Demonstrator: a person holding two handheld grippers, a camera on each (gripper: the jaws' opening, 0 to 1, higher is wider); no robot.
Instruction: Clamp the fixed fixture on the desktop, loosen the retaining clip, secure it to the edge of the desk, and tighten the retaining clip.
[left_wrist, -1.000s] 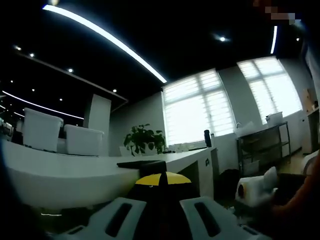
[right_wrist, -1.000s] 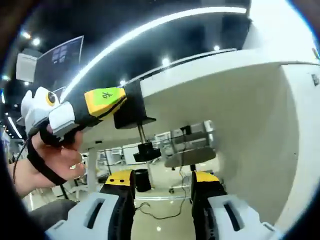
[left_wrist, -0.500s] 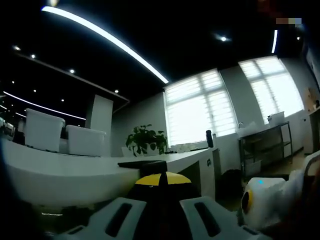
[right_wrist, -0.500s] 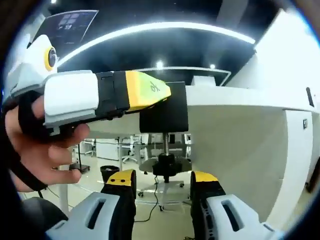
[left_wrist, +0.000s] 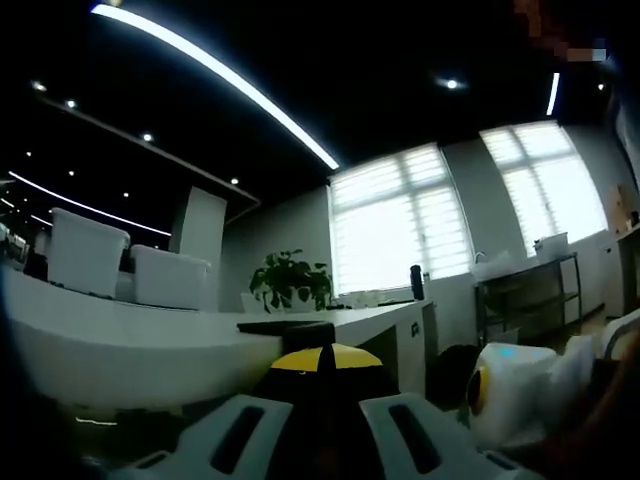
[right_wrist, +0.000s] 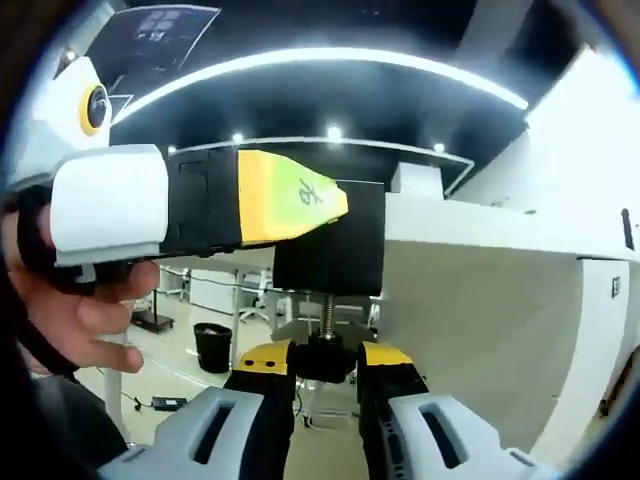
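Observation:
The black clamp fixture (right_wrist: 330, 240) hangs at the edge of the white desk (right_wrist: 480, 290), its threaded screw (right_wrist: 327, 312) pointing down to a black knob (right_wrist: 325, 356). My right gripper (right_wrist: 325, 360) is shut on that knob, one yellow-tipped jaw on each side. My left gripper (right_wrist: 295, 195) comes in from the left with its yellow tips pressed on the fixture's body. In the left gripper view, the left gripper (left_wrist: 325, 358) has its tips together on the fixture, whose flat top (left_wrist: 290, 325) lies over the desk (left_wrist: 130, 345) edge. The right gripper's white body (left_wrist: 510, 395) sits low right.
A person's hand (right_wrist: 75, 320) holds the left gripper. On the desk stand two white bins (left_wrist: 85, 258), a potted plant (left_wrist: 290, 280) and a dark bottle (left_wrist: 416, 282). A metal shelf rack (left_wrist: 525, 290) stands by the windows. A black waste bin (right_wrist: 212, 345) sits on the floor.
My right gripper's jaws have moved up under the fixture and shut on the screw knob. The left gripper has kept its hold, barely shifting.

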